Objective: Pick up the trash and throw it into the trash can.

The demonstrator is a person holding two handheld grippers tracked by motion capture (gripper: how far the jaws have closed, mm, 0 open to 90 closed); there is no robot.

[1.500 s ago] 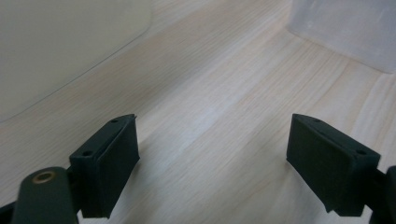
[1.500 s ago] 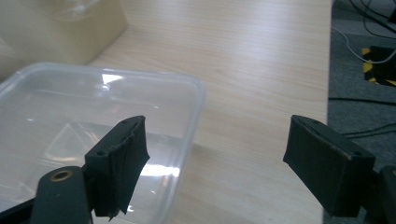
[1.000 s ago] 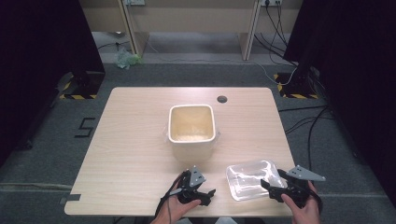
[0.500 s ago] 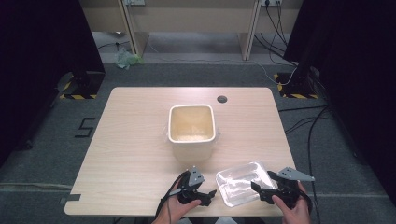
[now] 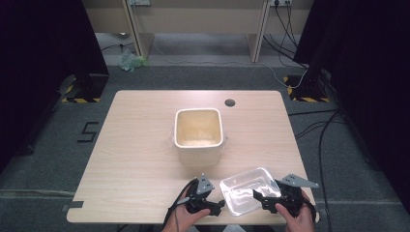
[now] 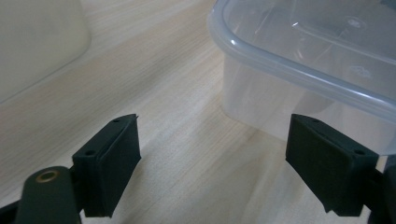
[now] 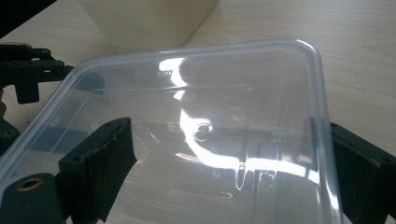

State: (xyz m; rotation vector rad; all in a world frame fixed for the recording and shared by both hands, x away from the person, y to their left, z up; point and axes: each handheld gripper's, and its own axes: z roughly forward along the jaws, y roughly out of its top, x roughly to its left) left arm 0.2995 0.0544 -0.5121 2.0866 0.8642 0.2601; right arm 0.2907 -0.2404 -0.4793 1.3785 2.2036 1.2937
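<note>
- At the near edge of the bench (image 5: 145, 159), we see that the clear plastic tub (image 5: 250, 190) has shifted left over the last second, carried with the right claw (image 5: 269, 201), and now lies just beside the left claw (image 5: 216, 207).
- Right claw: jaws apart, straddling the tub, not clamped.
- Left claw: jaws apart on nothing, the tub's wall near one jaw.
- We judge a two-claw hold is being prepared.
- Farther off, mid-bench, stands the cream bin (image 5: 198, 134), apart from the tub.
</note>
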